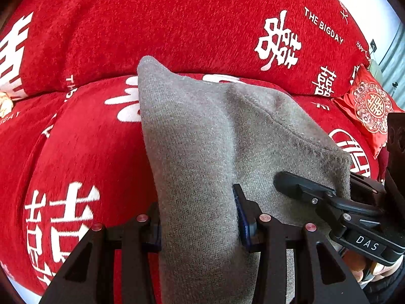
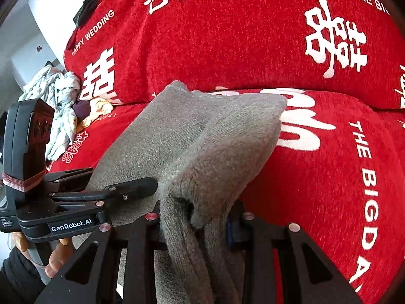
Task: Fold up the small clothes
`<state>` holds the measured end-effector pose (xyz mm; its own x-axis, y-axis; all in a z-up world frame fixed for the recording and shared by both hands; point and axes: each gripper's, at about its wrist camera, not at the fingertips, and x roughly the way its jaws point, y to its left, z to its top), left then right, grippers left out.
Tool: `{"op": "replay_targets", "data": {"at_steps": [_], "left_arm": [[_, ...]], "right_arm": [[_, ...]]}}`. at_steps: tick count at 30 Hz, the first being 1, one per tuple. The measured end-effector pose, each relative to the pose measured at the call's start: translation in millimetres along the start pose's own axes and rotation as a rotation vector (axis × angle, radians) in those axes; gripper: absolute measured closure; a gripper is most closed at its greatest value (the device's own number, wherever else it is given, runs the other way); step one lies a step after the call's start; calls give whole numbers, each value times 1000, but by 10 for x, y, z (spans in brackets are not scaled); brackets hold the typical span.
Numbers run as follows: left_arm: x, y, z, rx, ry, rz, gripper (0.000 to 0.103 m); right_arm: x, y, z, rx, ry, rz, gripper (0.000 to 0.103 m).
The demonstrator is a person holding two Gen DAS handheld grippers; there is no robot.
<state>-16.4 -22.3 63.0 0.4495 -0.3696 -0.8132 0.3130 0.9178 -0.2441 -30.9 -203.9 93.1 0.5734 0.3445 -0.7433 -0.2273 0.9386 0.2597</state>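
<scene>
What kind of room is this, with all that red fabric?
Probably a home living room. A sofa under a red wedding-print cover fills both views, with a matching red cushion at one end, a heap of unfolded clothes at the other, and a grey knit garment held in both grippers.

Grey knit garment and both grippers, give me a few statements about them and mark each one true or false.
1. Both grippers are clamped on the grey knit garment. True: left gripper and right gripper each pinch it.
2. The garment lies on a blue sheet. False: it lies on a red cover with white lettering.
3. A pile of pale clothes sits at the left of the right wrist view. True.
4. The garment is spread flat in one layer. False: it is doubled over in folds.
</scene>
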Motion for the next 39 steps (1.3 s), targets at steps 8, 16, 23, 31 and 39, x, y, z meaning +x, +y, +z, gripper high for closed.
{"op": "replay_targets", "data": {"at_steps": [8, 16, 23, 31, 39], "left_arm": [[-67, 47, -167, 1, 1, 10, 58], [-144, 52, -322, 10, -5, 18, 58], [-150, 60, -444, 13, -5, 16, 58], [-20, 150, -577, -1, 27, 10, 58], [47, 218, -661, -10, 28, -8, 56]], "right_arm": [[-32, 160, -167, -29, 1, -13, 71], [-66, 257, -286, -47, -2, -17, 71], [-70, 273, -388, -46, -1, -8, 71], [57, 263, -520, -35, 28, 1, 71], [130, 177, -607, -20, 39, 18, 71]]}}
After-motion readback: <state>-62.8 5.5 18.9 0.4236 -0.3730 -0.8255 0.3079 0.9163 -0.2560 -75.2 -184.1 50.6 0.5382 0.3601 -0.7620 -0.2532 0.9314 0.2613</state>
